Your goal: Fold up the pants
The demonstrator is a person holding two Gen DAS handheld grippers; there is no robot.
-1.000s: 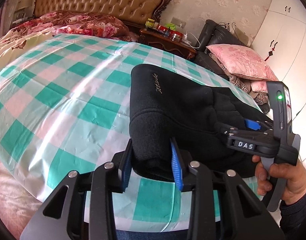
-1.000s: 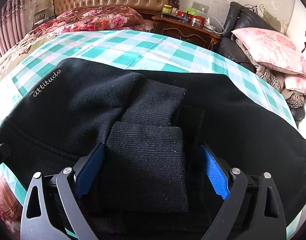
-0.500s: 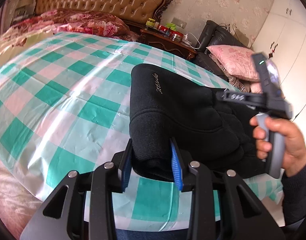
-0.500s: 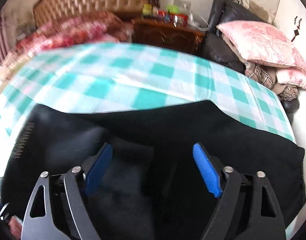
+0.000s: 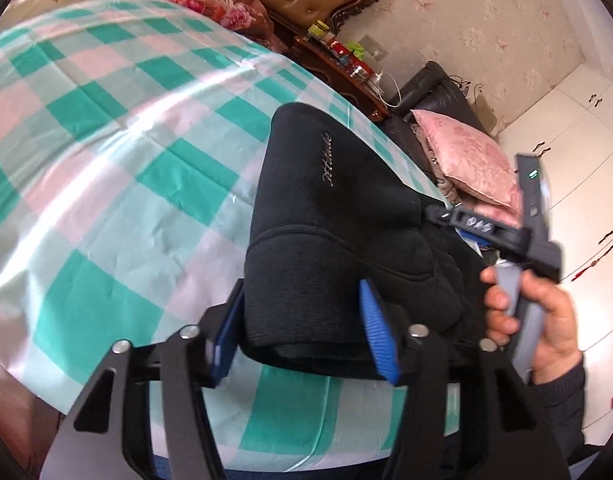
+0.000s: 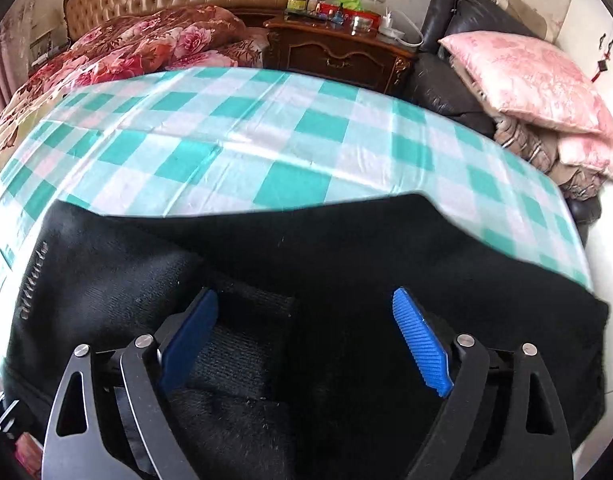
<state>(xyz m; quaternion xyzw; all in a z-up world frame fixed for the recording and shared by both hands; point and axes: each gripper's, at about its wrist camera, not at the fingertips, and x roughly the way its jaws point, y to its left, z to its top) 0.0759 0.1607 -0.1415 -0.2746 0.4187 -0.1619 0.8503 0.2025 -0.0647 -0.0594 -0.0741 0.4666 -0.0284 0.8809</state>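
Left wrist, room: the black pants (image 5: 322, 224) lie folded near the bed's (image 5: 106, 152) front edge, with bare checkered cover to the left and beyond.
Left wrist, jaws: the left gripper (image 5: 302, 328) has just been opening; the folded near end sits between the blue pads, which are now slack rather than pinching.
Left wrist, change: the view has rolled, and the right gripper (image 5: 486, 228), held in a hand (image 5: 542, 320), has lifted off the cloth.
Left wrist, axis: the fold runs away from the camera, its script logo uppermost.
Right wrist, room: open cover lies behind the pants (image 6: 346, 248); a nightstand (image 6: 338, 56) and pink pillow (image 6: 534, 76) stand past the bed's (image 6: 242, 132) far edge.
Right wrist, jaws: the right gripper (image 6: 306, 340) gapes wide above the cloth, gripping nothing.
Right wrist, change: the ribbed cuff no longer fills the gap.
Right wrist, axis: the pants stretch left to right.
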